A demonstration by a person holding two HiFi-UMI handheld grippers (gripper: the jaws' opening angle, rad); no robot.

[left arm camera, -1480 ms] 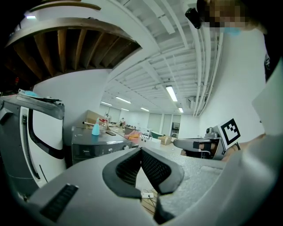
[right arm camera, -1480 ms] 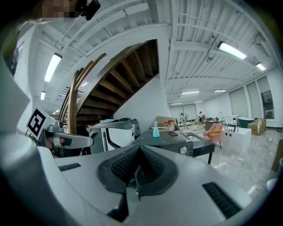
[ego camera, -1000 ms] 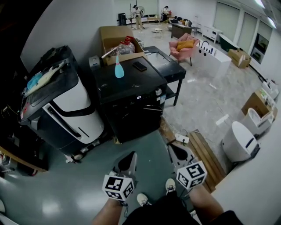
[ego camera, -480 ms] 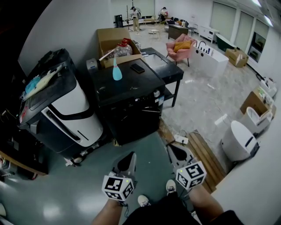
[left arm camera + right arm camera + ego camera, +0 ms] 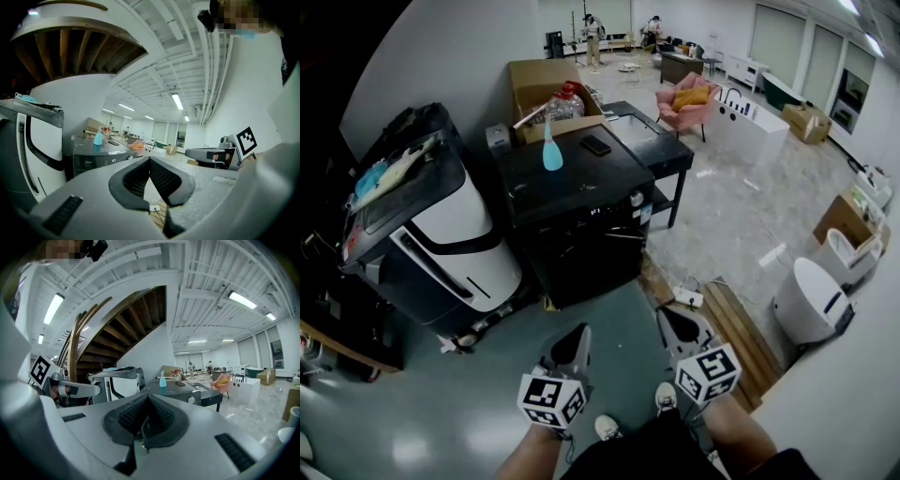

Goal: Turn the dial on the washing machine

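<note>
Nearest, both tools hang low in front of the washing machine (image 5: 572,211), above the person's shoes. The left gripper (image 5: 577,336) has its jaws pressed together on nothing, as its own view shows (image 5: 150,161). The right gripper (image 5: 673,323) is likewise closed and empty (image 5: 146,399). Both point roughly level toward the machine's front.

A stretch of grey floor (image 5: 609,309) separates them from the machine, so neither is within reach of it.

The dial (image 5: 637,198) sits at the right end of the machine's front control panel, just under the top edge. It shows as a small pale knob in the right gripper view (image 5: 191,400) and, more faintly, in the left gripper view (image 5: 127,158).

It looks like a rigid, smooth round knob, probably slippery on its face. The sound hold would be pads on opposite sides of its rim, square to the panel, turning about its axis (either jaw pair must open first). The right gripper seems the better lined up.

Farther back, a blue spray bottle (image 5: 551,150) and a dark phone (image 5: 597,144) rest on the machine's top.
</note>
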